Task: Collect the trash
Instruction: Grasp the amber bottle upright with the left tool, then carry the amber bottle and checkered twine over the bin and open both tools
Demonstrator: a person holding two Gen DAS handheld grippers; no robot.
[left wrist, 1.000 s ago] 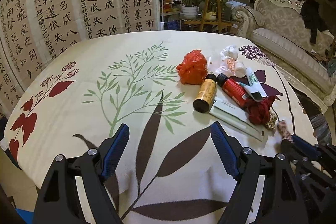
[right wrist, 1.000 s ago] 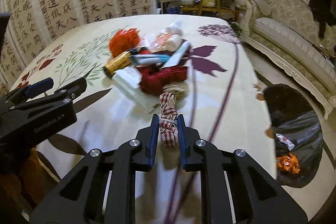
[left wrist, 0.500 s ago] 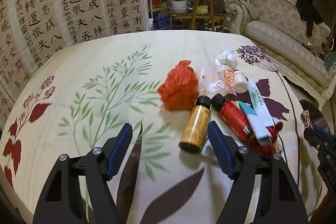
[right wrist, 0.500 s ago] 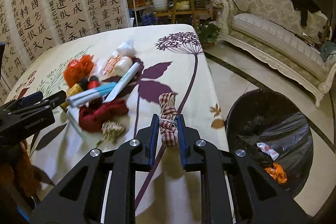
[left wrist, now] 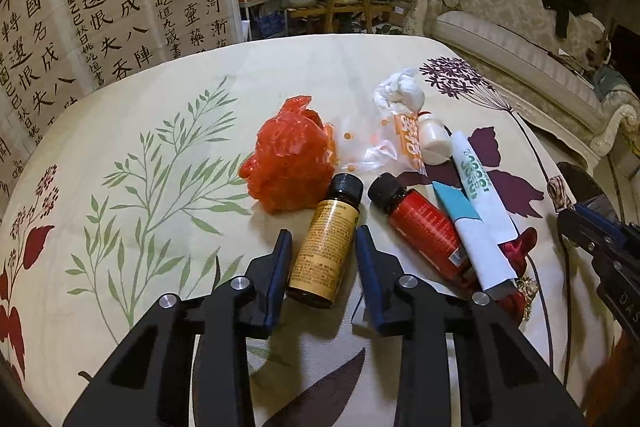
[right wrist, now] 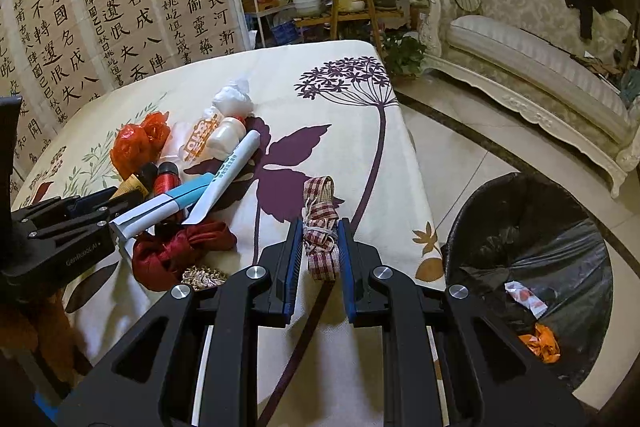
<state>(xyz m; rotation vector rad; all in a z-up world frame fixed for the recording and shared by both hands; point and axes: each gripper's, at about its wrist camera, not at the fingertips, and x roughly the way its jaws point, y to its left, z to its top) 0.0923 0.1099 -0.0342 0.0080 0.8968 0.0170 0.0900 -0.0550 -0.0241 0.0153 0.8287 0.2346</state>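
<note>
The left gripper (left wrist: 323, 239) has its two black jaws with blue pads on either side of a yellow-labelled brown bottle with a black cap (left wrist: 326, 249), which lies on the table. The jaws are closing, and a thin gap still shows on each side of the bottle. Next to it lie a red bottle with a black cap (left wrist: 420, 227), a crumpled red plastic bag (left wrist: 292, 163) and two white tubes (left wrist: 478, 195), all on the cream tablecloth printed with leaves (left wrist: 160, 131).

The right gripper (right wrist: 319, 247) is pressed together on a red-and-white checked cloth strip tied with string (right wrist: 320, 223); it holds the strip above the table edge. Just to the right, on the tiled floor, stands a bin lined with a black plastic bag (right wrist: 560, 227) with an orange wrapper (right wrist: 540, 343) inside.
</note>
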